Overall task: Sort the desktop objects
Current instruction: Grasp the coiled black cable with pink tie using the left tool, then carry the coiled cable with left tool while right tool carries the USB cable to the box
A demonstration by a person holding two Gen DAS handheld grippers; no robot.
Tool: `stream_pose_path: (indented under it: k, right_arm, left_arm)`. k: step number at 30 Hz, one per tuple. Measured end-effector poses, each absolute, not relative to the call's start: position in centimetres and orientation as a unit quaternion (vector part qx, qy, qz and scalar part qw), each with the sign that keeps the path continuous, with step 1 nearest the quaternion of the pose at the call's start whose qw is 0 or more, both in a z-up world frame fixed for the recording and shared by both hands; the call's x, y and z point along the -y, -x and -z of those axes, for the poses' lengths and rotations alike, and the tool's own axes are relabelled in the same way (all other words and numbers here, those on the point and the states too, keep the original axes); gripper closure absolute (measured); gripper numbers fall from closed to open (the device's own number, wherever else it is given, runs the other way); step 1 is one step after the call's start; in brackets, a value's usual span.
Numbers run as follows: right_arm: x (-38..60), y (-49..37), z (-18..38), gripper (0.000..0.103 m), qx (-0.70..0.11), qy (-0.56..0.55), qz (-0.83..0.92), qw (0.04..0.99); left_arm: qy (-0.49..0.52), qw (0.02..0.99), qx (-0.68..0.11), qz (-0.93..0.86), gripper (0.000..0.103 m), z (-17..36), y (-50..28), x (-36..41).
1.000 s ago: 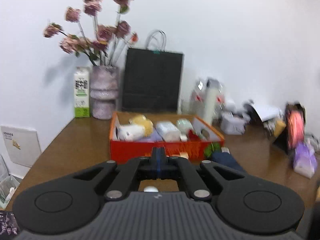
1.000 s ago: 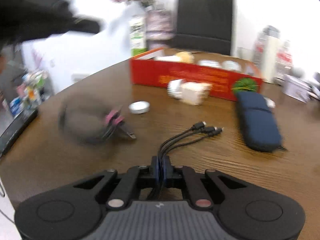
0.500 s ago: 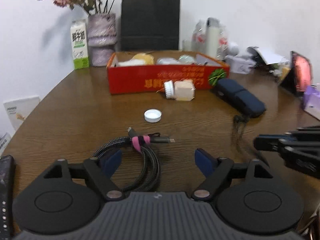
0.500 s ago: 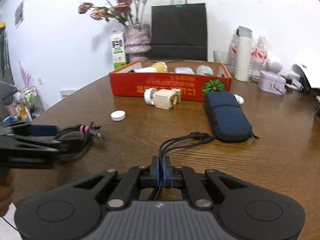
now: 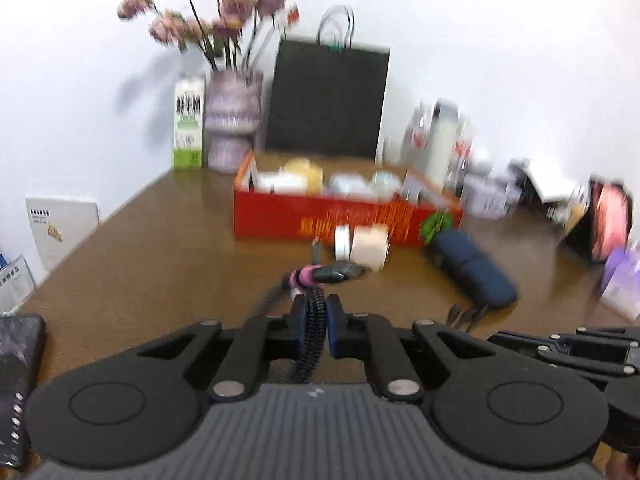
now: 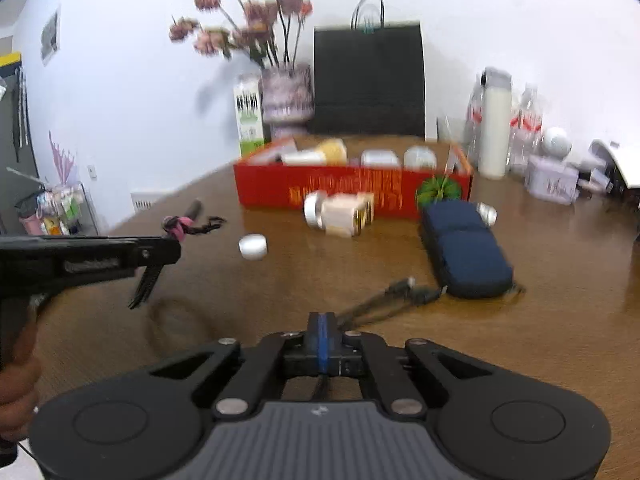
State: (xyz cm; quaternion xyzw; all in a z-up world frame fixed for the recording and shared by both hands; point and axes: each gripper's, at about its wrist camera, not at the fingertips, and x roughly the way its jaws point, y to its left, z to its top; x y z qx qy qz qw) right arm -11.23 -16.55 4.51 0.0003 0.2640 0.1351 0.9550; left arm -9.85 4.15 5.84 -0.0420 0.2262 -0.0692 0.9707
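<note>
My left gripper (image 5: 314,320) has its jaws closing on a coiled black braided cable (image 5: 316,332) bound with a pink tie (image 5: 300,278), and the pads press on it. From the right wrist view the left gripper (image 6: 172,248) holds that coil (image 6: 180,226) above the wooden table (image 6: 560,280). My right gripper (image 6: 325,332) is shut on a thin black multi-plug cable (image 6: 408,288) whose plugs trail toward a navy pouch (image 6: 464,252). The right gripper (image 5: 560,348) shows at the right edge of the left wrist view.
A red box (image 6: 352,192) with several items stands mid-table. Before it lie a beige bottle (image 6: 340,216) and a white cap (image 6: 253,246). Behind are a flower vase (image 6: 286,96), a milk carton (image 6: 248,116), a black bag (image 6: 368,80) and bottles (image 6: 496,128). A phone (image 5: 16,360) lies left.
The left gripper went from shut and empty to open around the coiled cable on the table, then closed on it and raised it. The right gripper keeps its multi-plug cable.
</note>
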Motion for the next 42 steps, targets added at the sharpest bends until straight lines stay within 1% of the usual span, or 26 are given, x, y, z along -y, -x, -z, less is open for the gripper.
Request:
stream_pose_path:
  k: [3, 5, 9, 10, 11, 13, 15, 18, 20, 21, 23, 27, 32, 33, 37, 39, 42]
  right_arm:
    - [16.7, 12.8, -7.1, 0.103, -0.221, 0.005, -0.132, 0.966]
    - [17.2, 13.7, -8.8, 0.103, -0.198, 0.001, -0.131, 0.971]
    - [18.3, 14.0, -10.7, 0.103, -0.186, -0.008, -0.126, 0.974]
    - [18.2, 13.4, -10.5, 0.097, -0.202, 0.002, -0.129, 0.971]
    - [18.1, 12.8, -10.0, 0.094, -0.224, 0.011, -0.134, 0.965]
    - [18.0, 11.5, -8.1, 0.079, -0.275, 0.014, -0.134, 0.952]
    - [17.9, 10.7, -5.8, 0.072, -0.313, 0.006, -0.133, 0.941]
    - [17.5, 10.5, -3.0, 0.071, -0.354, 0.003, -0.131, 0.926]
    - [17.1, 11.2, -2.4, 0.063, -0.347, 0.011, -0.134, 0.928]
    - [16.9, 11.4, -2.3, 0.063, -0.346, 0.020, -0.136, 0.928]
    - [15.9, 11.6, -2.0, 0.095, -0.332, 0.052, -0.134, 0.932]
    - [14.7, 11.4, -2.4, 0.098, -0.327, 0.074, -0.121, 0.934]
    - [14.9, 13.6, -6.4, 0.099, -0.237, 0.076, -0.098, 0.964]
    - [15.2, 13.6, -7.3, 0.103, -0.225, 0.080, -0.098, 0.966]
    - [16.2, 12.2, -10.8, 0.103, -0.173, 0.111, -0.079, 0.975]
    - [16.8, 10.6, -11.9, 0.103, -0.173, 0.125, -0.077, 0.974]
    - [18.4, 9.1, -12.5, 0.102, -0.195, 0.090, -0.098, 0.972]
  left_arm:
    - [0.046, 0.977, -0.196, 0.070, 0.095, -7.8, 10.7, -4.7]
    - [0.051, 0.979, -0.186, 0.070, 0.098, -8.5, 10.9, -4.8]
    - [0.051, 0.976, -0.197, 0.073, 0.098, -8.5, 10.0, -4.9]
    - [0.053, 0.974, -0.207, 0.077, 0.098, -8.2, 9.7, -5.0]
    - [0.061, 0.971, -0.218, 0.079, 0.098, -7.6, 9.4, -5.1]
    - [0.071, 0.966, -0.236, 0.082, 0.098, -6.3, 9.1, -5.5]
    - [0.071, 0.963, -0.248, 0.079, 0.098, -5.4, 8.9, -5.5]
    - [0.067, 0.964, -0.244, 0.079, 0.098, -5.3, 8.9, -5.6]
    - [0.065, 0.967, -0.235, 0.078, 0.098, -5.4, 9.0, -5.6]
    - [0.063, 0.967, -0.232, 0.079, 0.098, -5.5, 8.9, -5.5]
    - [0.070, 0.967, -0.232, 0.082, 0.098, -5.7, 8.9, -5.3]
    - [0.068, 0.970, -0.216, 0.091, 0.098, -7.0, 9.6, -4.9]
    - [0.067, 0.975, -0.192, 0.087, 0.098, -8.9, 9.7, -5.3]
    - [0.070, 0.976, -0.187, 0.087, 0.098, -9.5, 9.3, -5.4]
    - [0.068, 0.981, -0.158, 0.090, 0.098, -11.9, 7.6, -5.4]
    - [0.067, 0.984, -0.144, 0.084, 0.098, -12.6, 6.8, -5.4]
    - [0.079, 0.984, -0.139, 0.081, 0.098, -12.7, 6.2, -5.8]
